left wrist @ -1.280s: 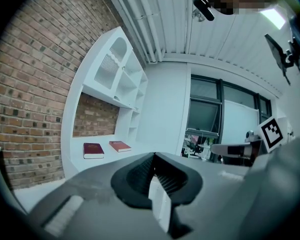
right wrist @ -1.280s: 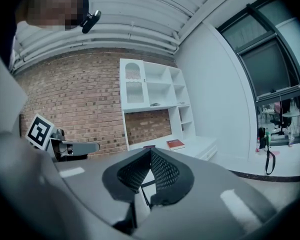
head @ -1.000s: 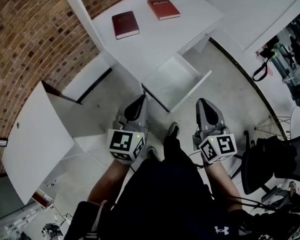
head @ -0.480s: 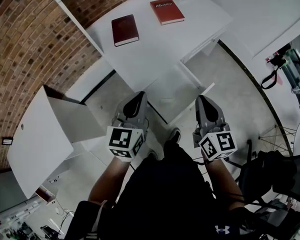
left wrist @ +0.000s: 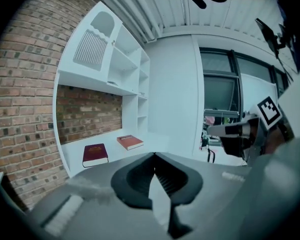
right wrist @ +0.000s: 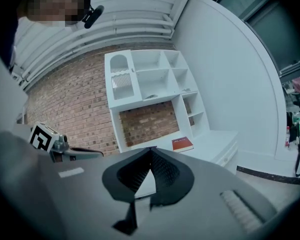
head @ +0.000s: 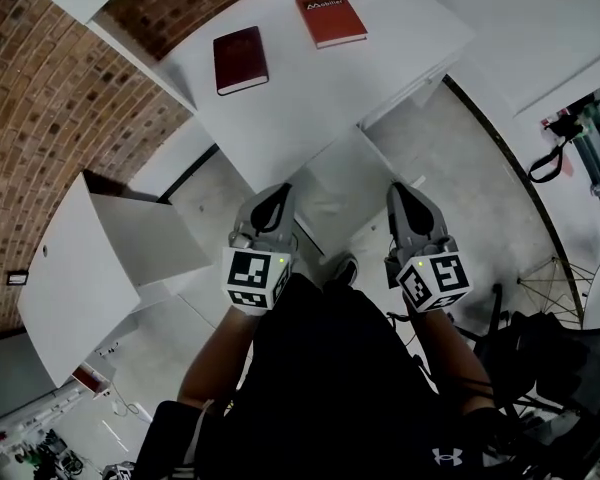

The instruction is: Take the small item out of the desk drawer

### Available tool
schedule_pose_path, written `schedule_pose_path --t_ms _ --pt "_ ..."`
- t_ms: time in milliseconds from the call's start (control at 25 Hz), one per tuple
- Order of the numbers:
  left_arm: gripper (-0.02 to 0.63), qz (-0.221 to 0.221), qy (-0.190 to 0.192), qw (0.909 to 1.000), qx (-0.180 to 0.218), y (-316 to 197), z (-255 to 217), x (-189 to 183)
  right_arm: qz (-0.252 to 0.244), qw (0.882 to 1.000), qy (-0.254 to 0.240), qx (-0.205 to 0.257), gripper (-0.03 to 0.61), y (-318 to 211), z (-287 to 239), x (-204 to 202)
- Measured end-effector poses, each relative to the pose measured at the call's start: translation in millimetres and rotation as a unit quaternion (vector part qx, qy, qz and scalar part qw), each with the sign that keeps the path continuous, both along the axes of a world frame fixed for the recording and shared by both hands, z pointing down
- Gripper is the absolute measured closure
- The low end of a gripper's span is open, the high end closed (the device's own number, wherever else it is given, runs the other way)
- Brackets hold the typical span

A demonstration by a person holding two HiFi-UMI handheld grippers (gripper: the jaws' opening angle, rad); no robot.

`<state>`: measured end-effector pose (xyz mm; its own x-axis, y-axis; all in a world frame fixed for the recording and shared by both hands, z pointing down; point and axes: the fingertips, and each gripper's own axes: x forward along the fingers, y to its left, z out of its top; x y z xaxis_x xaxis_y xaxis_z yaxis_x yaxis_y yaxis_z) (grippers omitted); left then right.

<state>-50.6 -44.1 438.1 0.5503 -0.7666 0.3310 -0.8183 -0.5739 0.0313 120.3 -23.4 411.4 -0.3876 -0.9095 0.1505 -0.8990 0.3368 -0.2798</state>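
The white desk (head: 310, 93) has its drawer (head: 345, 173) pulled out toward me; what shows of its inside is bare white, and no small item is in sight. My left gripper (head: 273, 198) hovers over the drawer's near left corner, its jaws shut with nothing between them. My right gripper (head: 401, 194) hangs at the drawer's near right corner, its jaws closed as well and holding nothing. In the left gripper view the left gripper (left wrist: 154, 157) points at the desk top. The right gripper (right wrist: 150, 152) points the same way.
A dark red book (head: 240, 60) and a red book (head: 331, 17) lie on the desk. A white shelf unit (right wrist: 150, 79) stands above it against the brick wall (head: 50, 98). An open white cabinet (head: 90, 268) is at the left, a dark office chair (head: 540, 358) at the right.
Both grippers have drawn closer to the desk, so the open drawer now lies between them. Their jaws have not visibly changed.
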Motion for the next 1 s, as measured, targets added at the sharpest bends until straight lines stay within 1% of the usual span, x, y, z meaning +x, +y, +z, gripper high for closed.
schedule_pose_path --t_ms 80,200,360,440,520,560,720,800,1000 --pt "0.611 0.0 -0.019 0.9998 -0.002 -6 19 0 -0.002 1.0 0.003 -0.008 0.575 -9 6 2" --pt "0.611 0.012 -0.042 0.9989 -0.015 -15 47 0 -0.002 1.0 0.006 -0.022 0.575 -22 17 0" --pt "0.611 0.036 -0.054 0.9969 -0.045 -27 83 2 0.005 0.999 0.024 -0.045 0.575 -38 36 -3" --pt "0.611 0.047 -0.068 0.995 -0.056 -33 99 3 0.014 0.998 0.035 -0.056 0.575 -47 43 -4" --pt "0.611 0.075 -0.091 0.9911 -0.062 -37 115 8 0.024 0.997 0.045 -0.063 0.576 -56 49 -3" --pt "0.611 0.091 -0.095 0.9891 -0.066 -38 125 12 0.029 0.996 0.05 -0.067 0.575 -59 53 -4" --pt "0.611 0.138 -0.092 0.9815 -0.096 -36 161 24 0.044 0.993 0.059 -0.092 0.575 -69 67 -13" --pt "0.611 0.158 -0.089 0.9779 -0.103 -32 175 31 0.05 0.991 0.064 -0.102 0.575 -73 73 -17" --pt "0.609 0.202 -0.108 0.9669 -0.113 -28 204 46 0.069 0.987 0.075 -0.121 0.575 -76 90 -18"
